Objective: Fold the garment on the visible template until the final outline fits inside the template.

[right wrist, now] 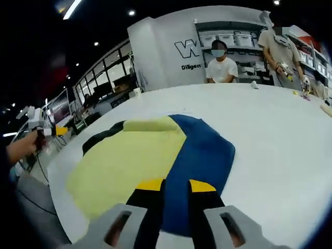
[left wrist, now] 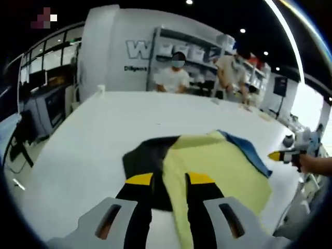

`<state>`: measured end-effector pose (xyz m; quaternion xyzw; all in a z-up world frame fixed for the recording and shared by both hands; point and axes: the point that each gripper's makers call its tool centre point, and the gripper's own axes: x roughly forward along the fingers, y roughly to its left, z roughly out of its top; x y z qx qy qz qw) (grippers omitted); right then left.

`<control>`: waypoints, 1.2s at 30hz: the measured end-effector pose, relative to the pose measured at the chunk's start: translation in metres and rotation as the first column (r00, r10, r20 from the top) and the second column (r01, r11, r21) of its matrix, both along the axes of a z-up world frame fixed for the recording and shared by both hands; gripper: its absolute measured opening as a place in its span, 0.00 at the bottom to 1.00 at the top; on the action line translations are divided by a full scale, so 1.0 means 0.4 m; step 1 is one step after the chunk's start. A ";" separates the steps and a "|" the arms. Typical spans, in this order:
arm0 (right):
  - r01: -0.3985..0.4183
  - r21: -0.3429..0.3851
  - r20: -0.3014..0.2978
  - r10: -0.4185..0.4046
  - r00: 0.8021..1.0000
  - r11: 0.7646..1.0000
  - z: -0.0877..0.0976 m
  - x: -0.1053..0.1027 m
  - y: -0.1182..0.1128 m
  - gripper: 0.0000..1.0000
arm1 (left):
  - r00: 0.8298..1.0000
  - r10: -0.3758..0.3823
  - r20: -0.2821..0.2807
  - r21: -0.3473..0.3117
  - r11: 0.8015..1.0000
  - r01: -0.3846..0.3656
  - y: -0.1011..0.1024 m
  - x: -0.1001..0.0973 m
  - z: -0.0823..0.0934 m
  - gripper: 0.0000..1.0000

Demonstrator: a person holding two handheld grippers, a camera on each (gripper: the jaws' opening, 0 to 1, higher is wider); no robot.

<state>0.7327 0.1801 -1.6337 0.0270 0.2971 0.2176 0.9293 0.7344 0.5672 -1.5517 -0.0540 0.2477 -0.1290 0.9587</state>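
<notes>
A wide white bench [left wrist: 78, 150] fills a bright workroom with shelving and a white pillar behind it. Two people stand at the far edge near 12 o'clock, one in a white shirt [left wrist: 172, 79] and one in tan [left wrist: 232, 70].

The garment [left wrist: 218, 166] lies flat on the bench in yellow, blue and black panels. In the left gripper view the yellow part spreads from the centre toward 4 o'clock, the black part sits at about 8 o'clock of it, and a blue edge shows at 2 o'clock. In the right gripper view the blue panel [right wrist: 199, 161] runs down the centre, with yellow toward 9 o'clock and black beyond it at 10 o'clock.

The left claw [left wrist: 169, 179] has its jaws apart, hanging above the seam where black meets yellow. The right claw [right wrist: 176, 185] is also parted, above the near blue edge; neither grips cloth. The right claw also appears at 3 o'clock in the left gripper view, the left at 9 o'clock in the right gripper view.
</notes>
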 end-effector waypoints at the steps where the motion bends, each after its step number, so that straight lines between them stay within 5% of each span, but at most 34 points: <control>1: -0.012 -0.042 -0.002 0.012 1.000 0.999 -0.019 -0.022 0.001 0.13 | 1.000 -0.004 0.001 -0.005 1.000 0.004 -0.013 -0.009 0.007 0.22; 6: -0.078 -0.143 0.019 0.081 0.997 0.987 -0.049 -0.068 0.037 0.15 | 1.000 -0.013 0.019 -0.027 1.000 0.013 -0.036 -0.064 0.025 0.22; 11: -0.082 -0.140 0.037 0.088 0.995 0.987 -0.045 -0.094 0.064 0.16 | 1.000 -0.014 0.020 -0.023 1.000 0.014 -0.038 -0.088 0.029 0.22; 17: -0.137 -0.295 0.038 0.154 0.987 0.946 -0.074 -0.109 0.068 0.15 | 1.000 -0.016 0.004 -0.004 1.000 0.016 -0.033 -0.111 0.020 0.23; 27: -0.148 -0.397 0.057 0.185 0.981 0.906 -0.108 -0.102 0.064 0.13 | 1.000 -0.018 -0.013 -0.003 1.000 0.018 -0.034 -0.147 0.003 0.22; 30: -0.176 -0.451 0.071 0.232 0.970 0.875 -0.113 -0.102 0.069 0.09 | 1.000 -0.019 -0.013 0.003 1.000 0.019 -0.030 -0.154 0.000 0.22; 32: -0.176 -0.443 0.068 0.229 0.971 0.879 -0.120 -0.099 0.068 0.00 | 1.000 -0.021 -0.016 0.001 1.000 0.021 -0.030 -0.158 -0.002 0.22; 36: -0.127 -0.402 0.087 0.176 0.981 0.907 -0.097 -0.091 0.050 0.00 | 1.000 -0.023 -0.018 0.006 1.000 0.023 -0.034 -0.170 -0.003 0.22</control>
